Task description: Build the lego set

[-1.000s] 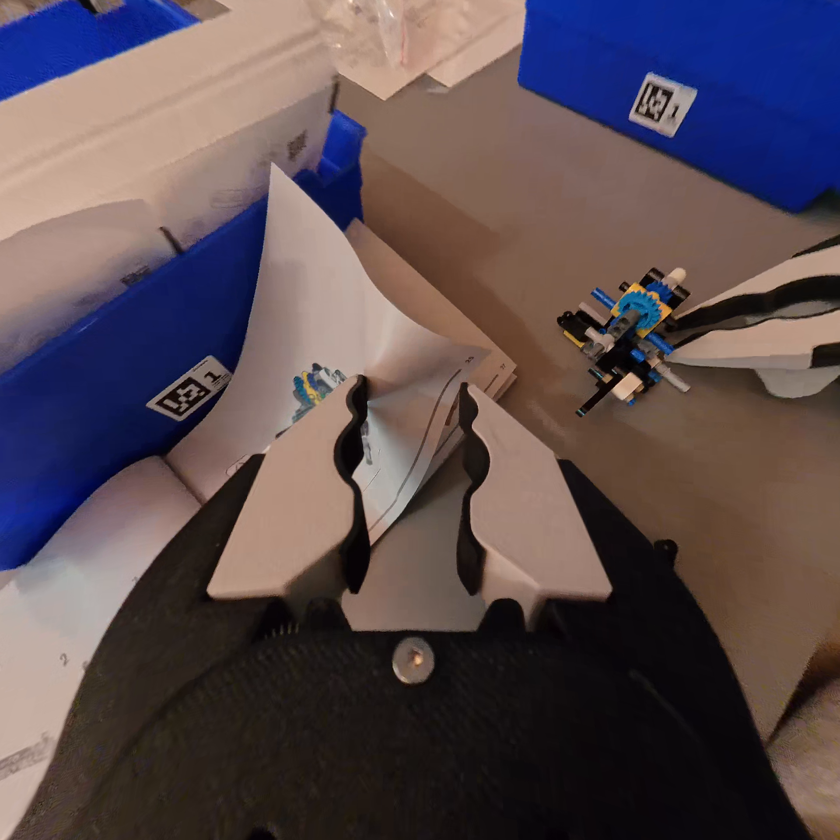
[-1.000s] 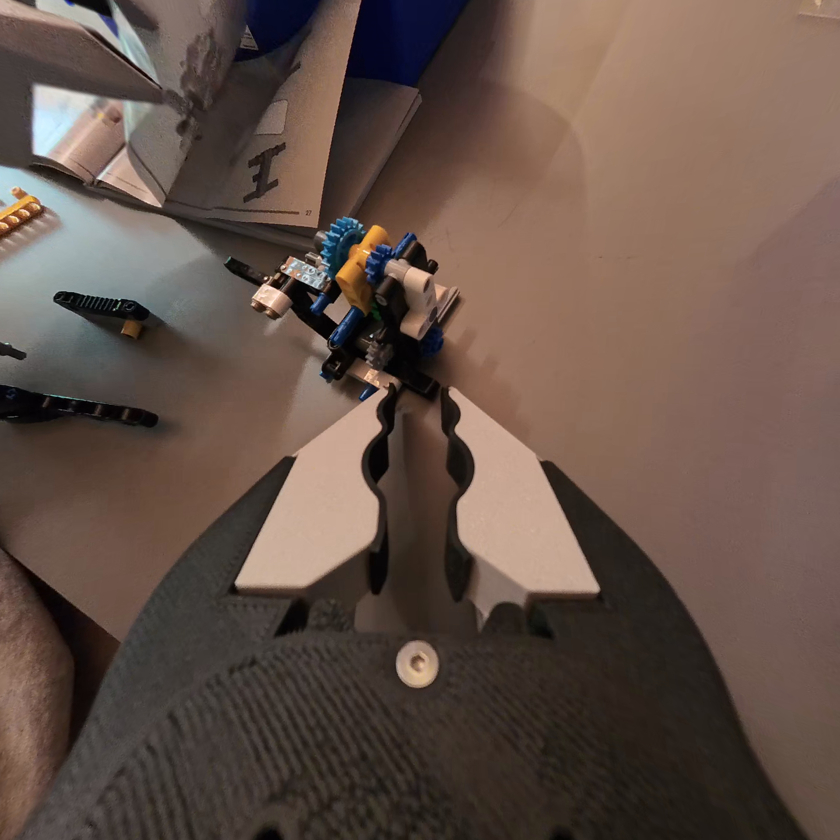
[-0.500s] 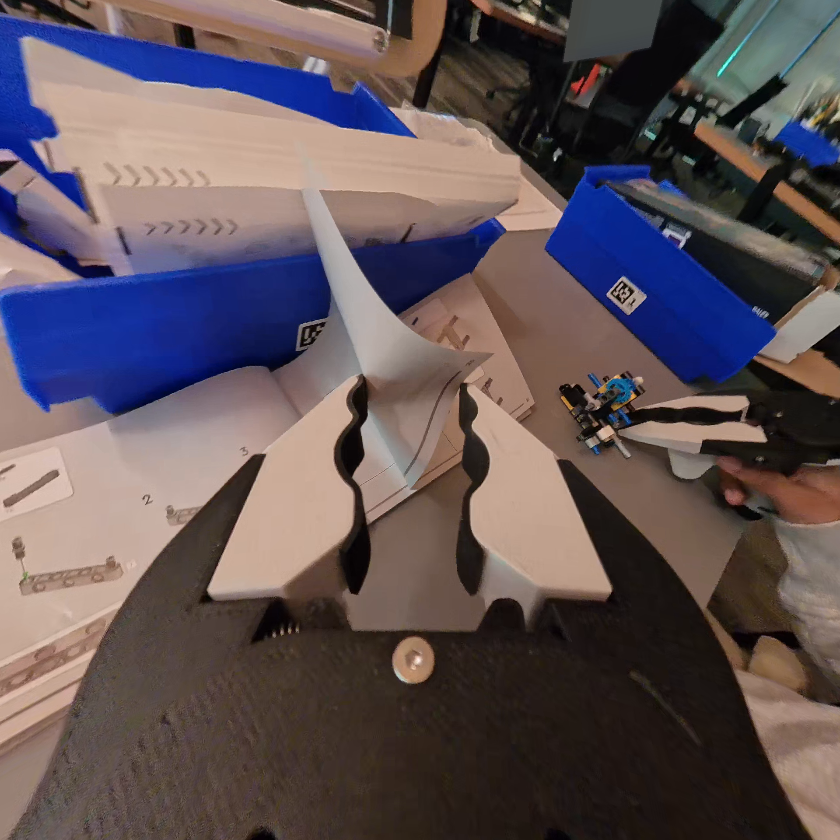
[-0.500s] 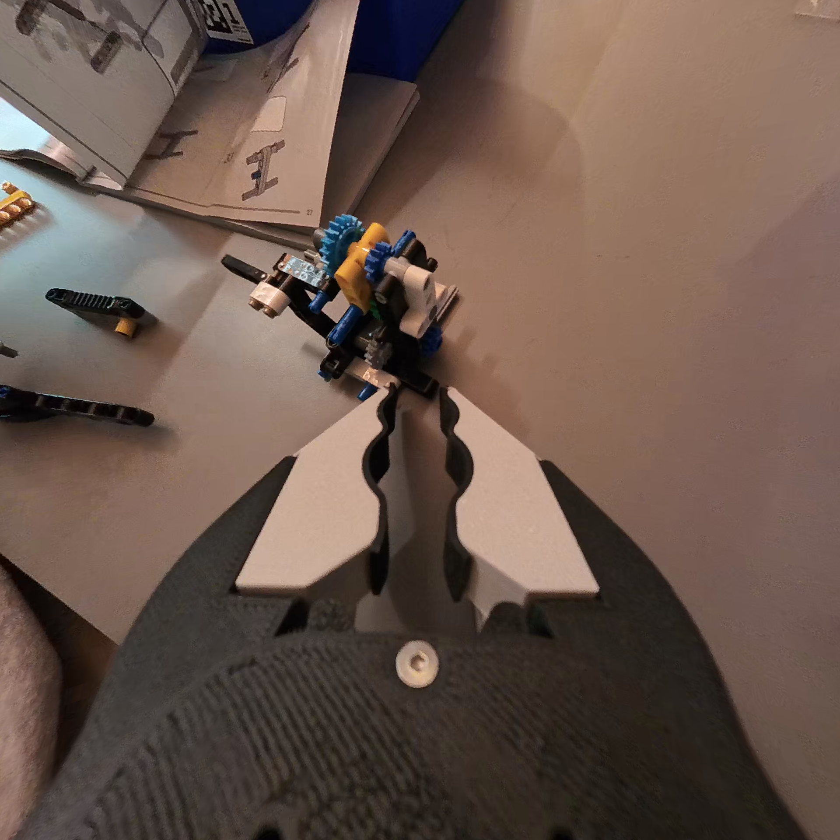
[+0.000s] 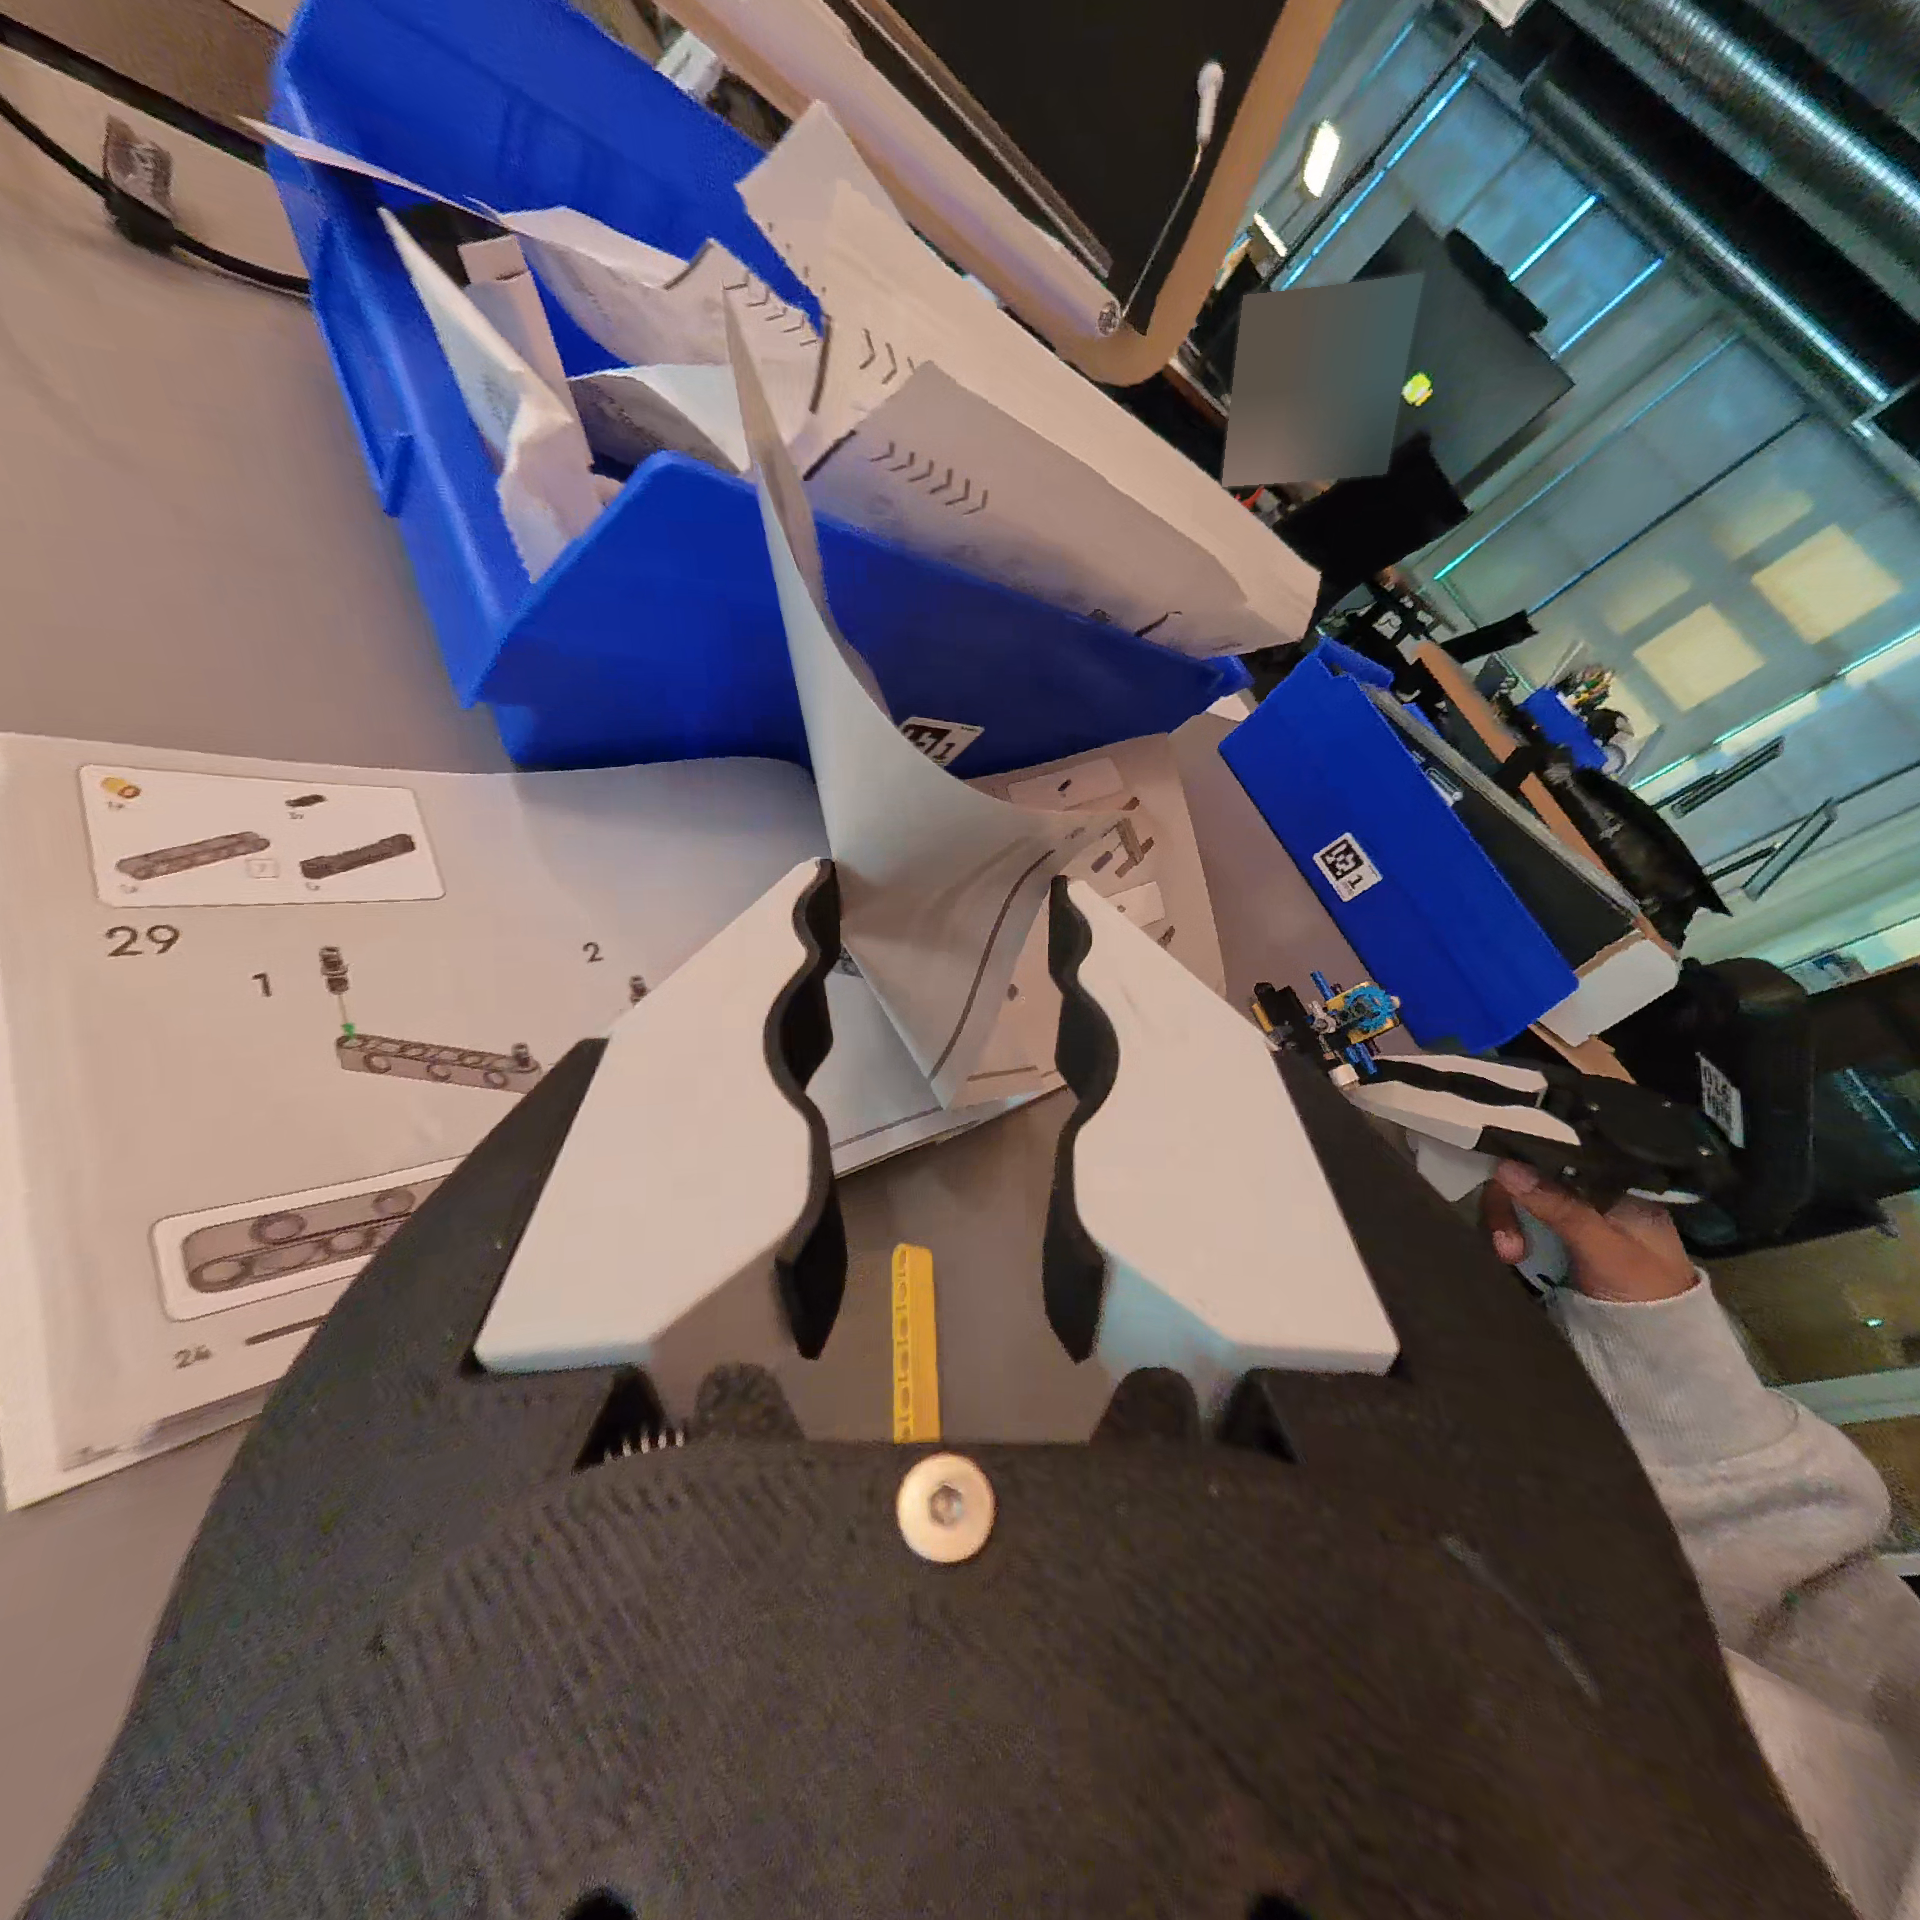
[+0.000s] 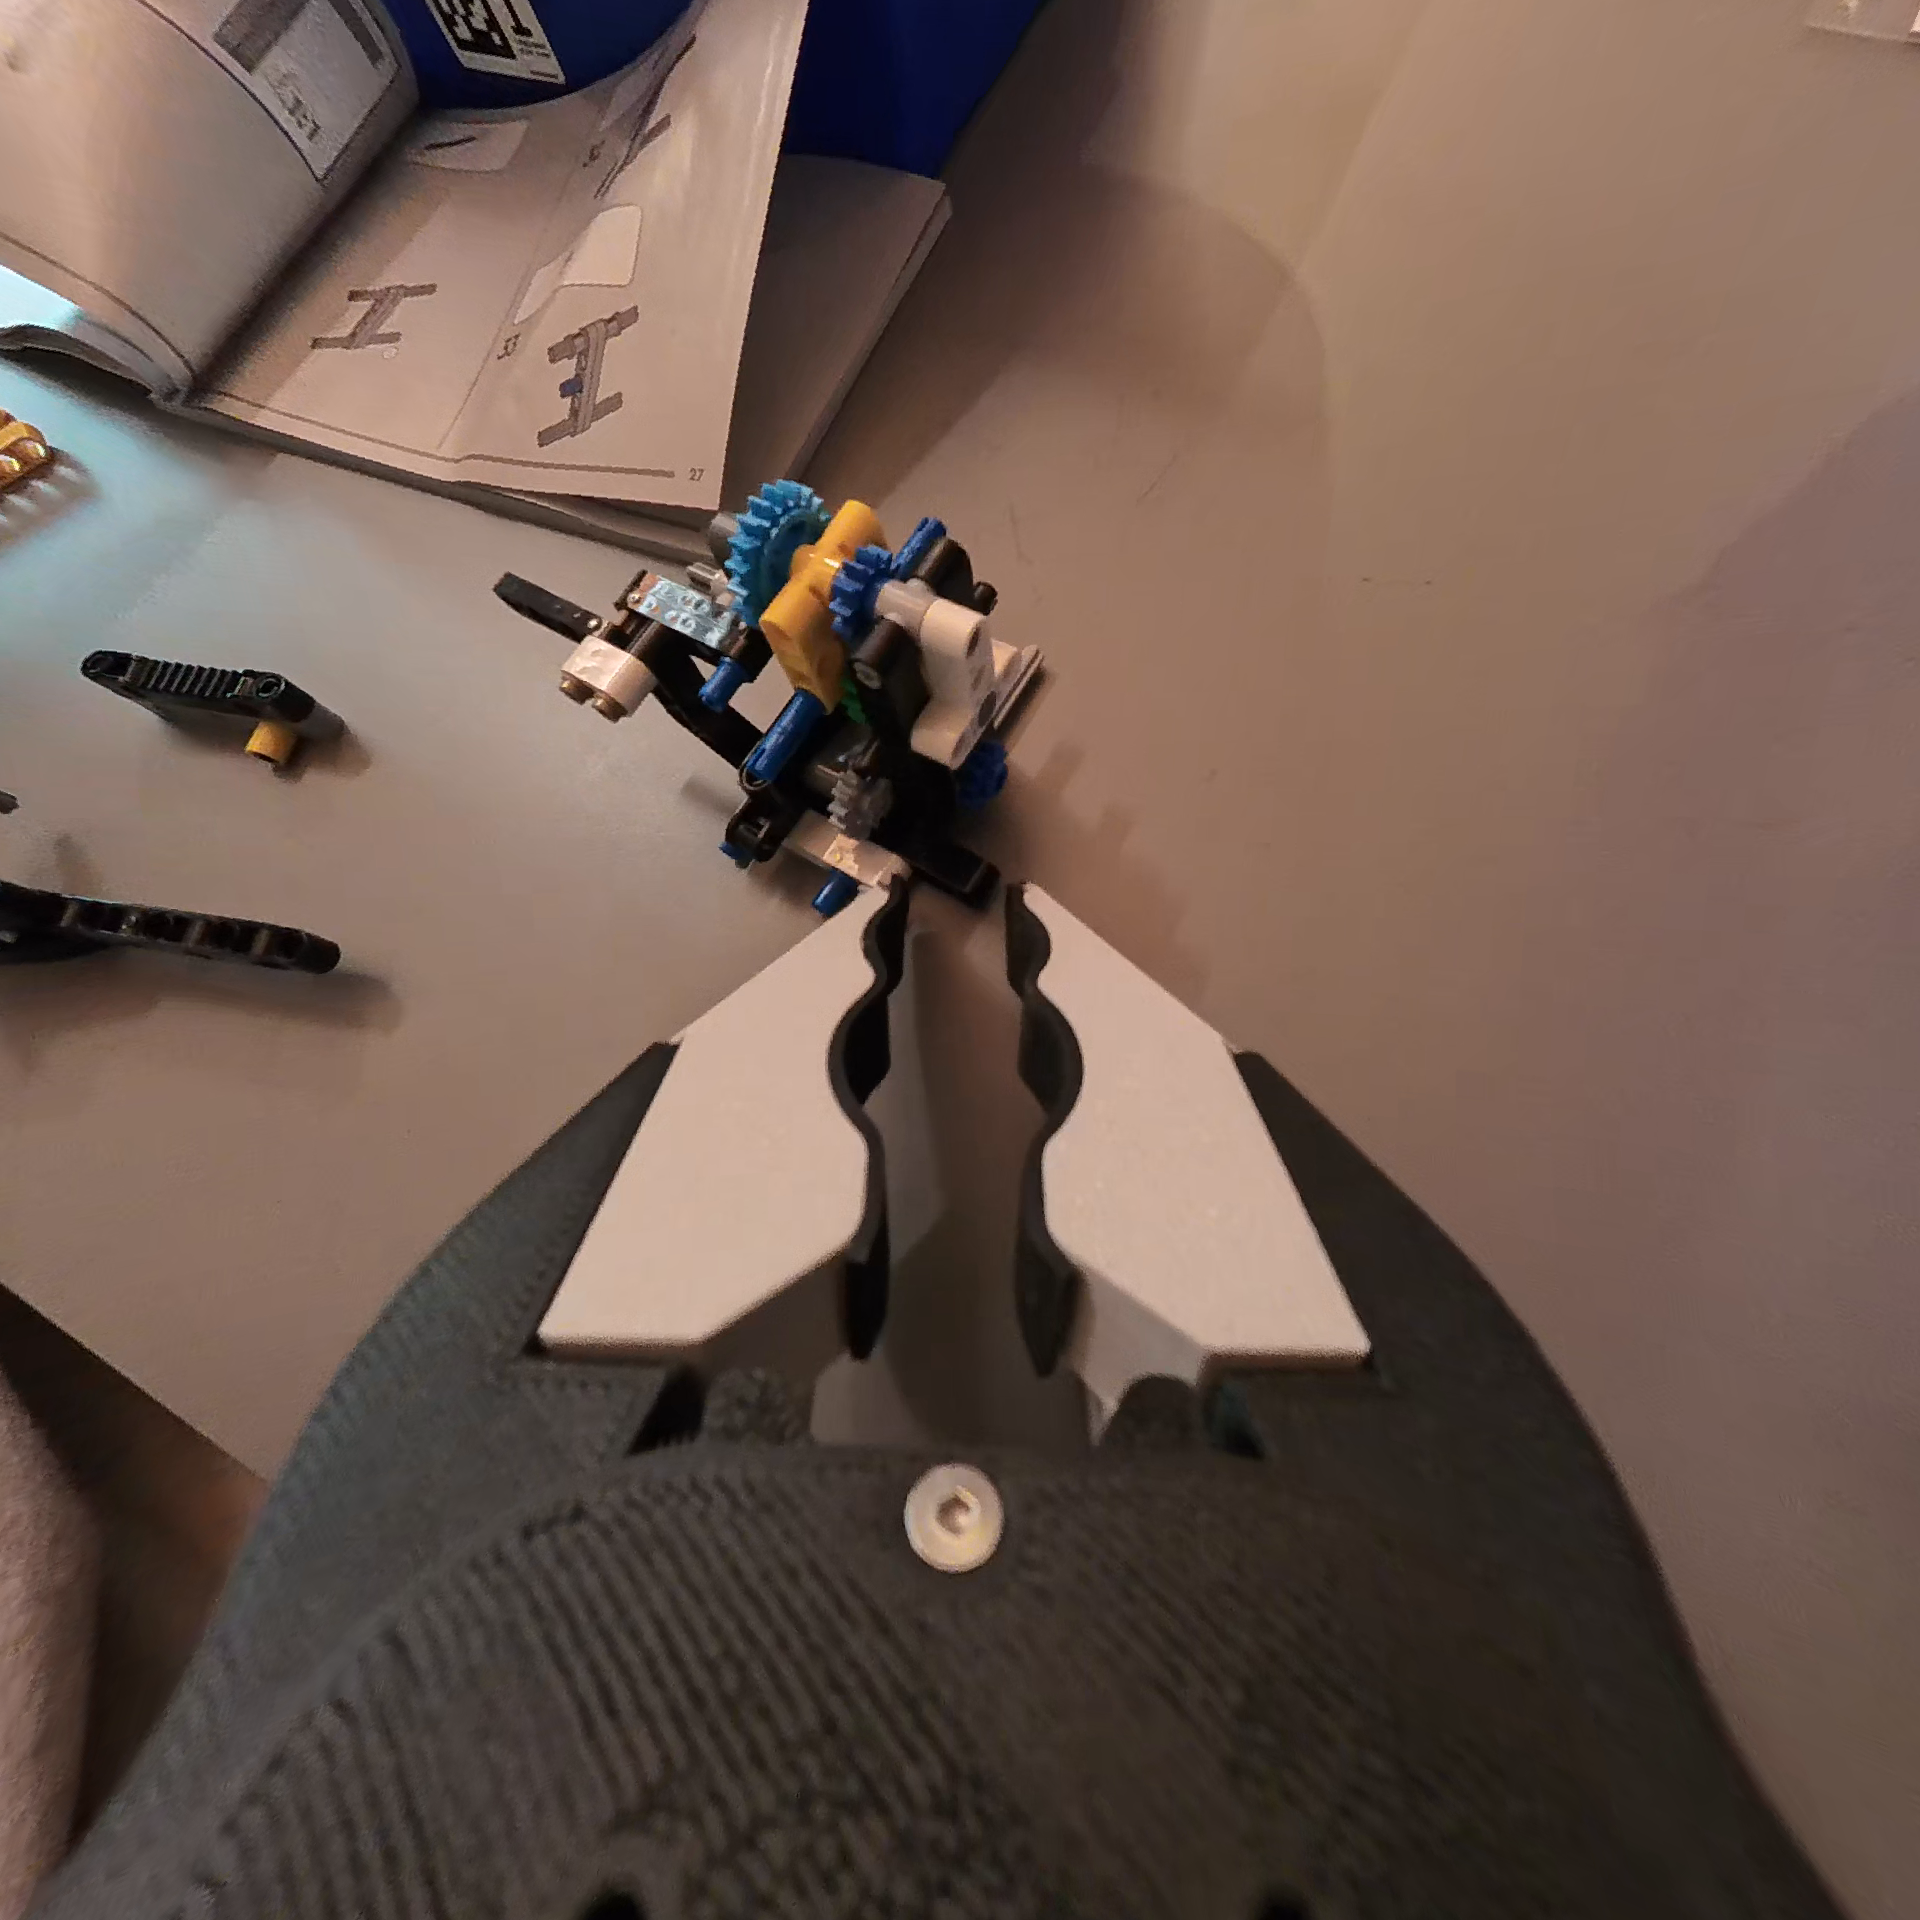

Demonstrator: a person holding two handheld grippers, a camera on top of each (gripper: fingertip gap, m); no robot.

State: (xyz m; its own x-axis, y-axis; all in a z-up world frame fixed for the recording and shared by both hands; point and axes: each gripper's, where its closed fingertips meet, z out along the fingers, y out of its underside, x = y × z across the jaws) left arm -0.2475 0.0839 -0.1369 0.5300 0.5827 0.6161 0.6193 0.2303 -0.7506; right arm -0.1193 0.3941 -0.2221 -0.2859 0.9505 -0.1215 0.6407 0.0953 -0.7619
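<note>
The small lego assembly (image 6: 852, 675), black with blue gears and a yellow piece, sits on the grey table; it also shows far right in the left wrist view (image 5: 1340, 1018). My right gripper (image 6: 958, 896) is narrowly open, its tips at the assembly's near black edge, and it shows in the left wrist view (image 5: 1351, 1081). My left gripper (image 5: 940, 883) is open over the open instruction booklet (image 5: 260, 1039). One raised page (image 5: 894, 810) curls up between its fingers, not pinched. A yellow beam (image 5: 914, 1340) lies on the table below the left gripper.
A blue bin (image 5: 675, 644) full of paper stands behind the booklet, a second blue bin (image 5: 1382, 862) to the right. A black toothed piece (image 6: 208, 691) and a black beam (image 6: 177, 935) lie left of the assembly. The booklet (image 6: 520, 312) lies behind it. A hand (image 5: 1579, 1236) holds the right gripper. One gripper's finger ends stand about 35 cm off the other's. The black toothed piece (image 6: 208, 691) is about 15 cm from my right fingertips.
My left gripper has tilted up and drawn back, the page rising between its fingers and the yellow beam coming into view. The right gripper and the assembly have barely moved.
</note>
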